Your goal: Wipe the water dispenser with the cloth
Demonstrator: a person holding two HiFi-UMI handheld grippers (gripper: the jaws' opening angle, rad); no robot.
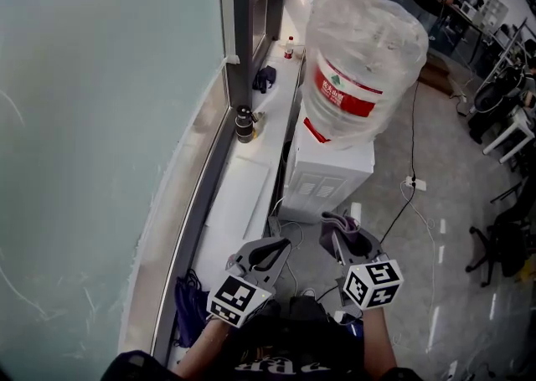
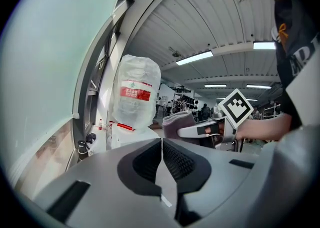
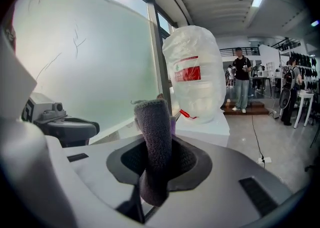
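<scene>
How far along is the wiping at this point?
Done: cloth clamped in the right tool. In hand: both tools held short of the dispenser; left tool shut, empty. Left: all the wiping; the cloth is not on the dispenser yet.

Pretty big open room. The whole left side is a frosted, pale green glass pane [image 1: 100, 120] in a dark frame [image 1: 243, 28], with a long white sill [image 1: 239, 203] running under it. A few bits sit on the sill: a small red-capped bottle [image 1: 290, 47], some dark crumpled thing [image 1: 264, 78] and a black cylinder [image 1: 244, 124], can't tell what those two are. The floor [image 1: 435, 237] is smooth grey and a bit shiny, with a black cable [image 1: 413, 136] trailing to a white power strip [image 1: 413, 182]. Off to the right there's a black office chair [image 1: 502, 237] and a white table [image 1: 512, 130]. The ceiling [image 2: 165, 26] is ribbed white panels with long tube lights [image 2: 194, 57], all lit.
</scene>
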